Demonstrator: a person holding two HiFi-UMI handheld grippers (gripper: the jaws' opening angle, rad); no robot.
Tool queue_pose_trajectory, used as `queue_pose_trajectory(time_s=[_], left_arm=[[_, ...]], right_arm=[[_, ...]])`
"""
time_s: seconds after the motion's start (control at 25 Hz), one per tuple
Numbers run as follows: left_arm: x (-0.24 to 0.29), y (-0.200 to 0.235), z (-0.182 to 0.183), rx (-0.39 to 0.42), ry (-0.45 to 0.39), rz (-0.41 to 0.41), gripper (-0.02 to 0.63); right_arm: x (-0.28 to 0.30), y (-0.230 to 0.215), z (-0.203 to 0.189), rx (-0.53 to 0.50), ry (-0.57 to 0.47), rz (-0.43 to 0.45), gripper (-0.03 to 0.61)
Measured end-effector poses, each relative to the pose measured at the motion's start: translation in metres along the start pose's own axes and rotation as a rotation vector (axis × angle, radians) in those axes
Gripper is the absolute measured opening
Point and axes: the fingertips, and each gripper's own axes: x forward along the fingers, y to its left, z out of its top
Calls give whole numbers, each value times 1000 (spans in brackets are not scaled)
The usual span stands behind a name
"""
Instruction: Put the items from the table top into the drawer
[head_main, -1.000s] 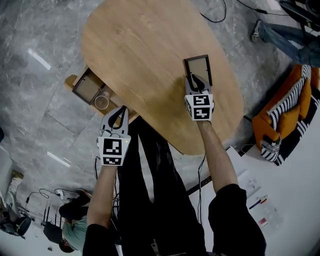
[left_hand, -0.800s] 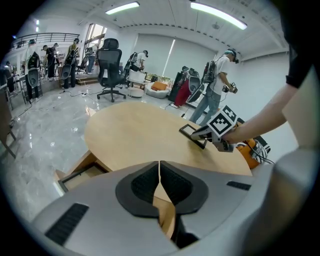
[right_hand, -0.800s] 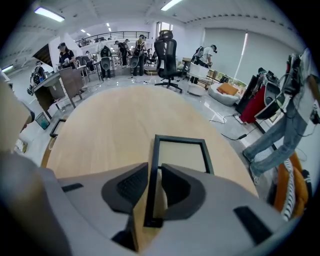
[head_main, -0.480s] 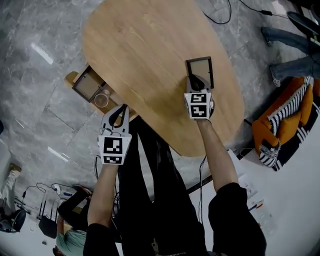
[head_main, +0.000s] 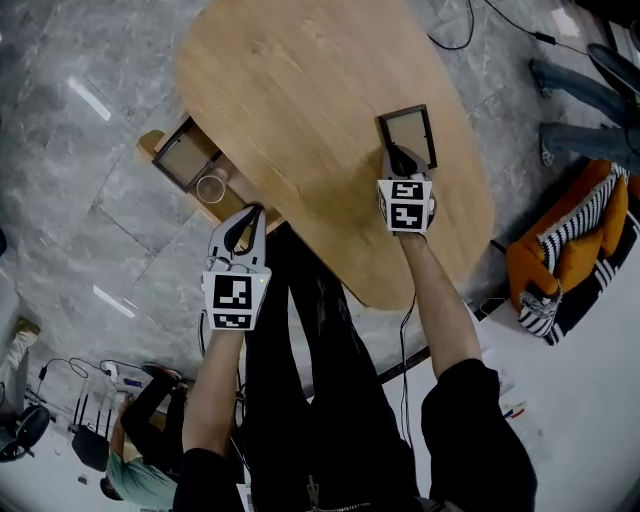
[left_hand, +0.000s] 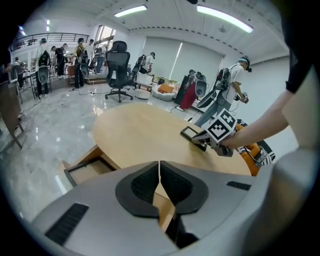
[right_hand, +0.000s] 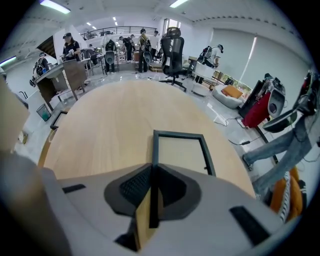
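Observation:
A dark-rimmed picture frame (head_main: 410, 128) lies flat on the oval wooden table (head_main: 300, 100), toward its right side. My right gripper (head_main: 398, 155) points down at the frame's near corner. In the right gripper view its jaws are closing, and the pads of the right gripper (right_hand: 152, 172) pinch the left rail of the picture frame (right_hand: 180, 150). My left gripper (head_main: 247, 215) hangs off the table's near-left edge, just short of the open drawer (head_main: 150, 145). The left gripper (left_hand: 159, 167) is shut with nothing in it. The drawer holds another framed item (head_main: 185, 158) and a pale ring (head_main: 211, 187).
An orange and striped garment (head_main: 560, 260) lies on the floor at the right. Cables run across the grey floor beyond the table. Office chairs (left_hand: 117, 65) and several people stand far back in the room. My own legs fill the space below the table's near edge.
The right gripper's jaws have narrowed onto the picture frame's edge. Both hands have stayed about where they were; the left gripper has not changed.

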Motion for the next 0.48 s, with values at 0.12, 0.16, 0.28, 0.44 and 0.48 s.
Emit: queue_pose_trajectory(time_s=[0.12, 0.16, 0.28, 0.44, 0.48], left_arm=[[-12, 4, -10, -17, -1, 12, 20], [-16, 5, -14, -23, 0, 17, 20], [-29, 9, -20, -32, -1, 28, 20], [-44, 23, -27, -40, -11, 52, 20], [-48, 27, -29, -46, -16, 59, 20]], right_arm=[[-9, 16, 3, -6, -18, 23, 48], [-12, 22, 4, -17, -23, 34, 48], [-20, 39, 11, -42, -41, 62, 48], [-27, 68, 26, -30, -77, 103, 48], [-30, 77, 30, -31, -89, 116, 48]])
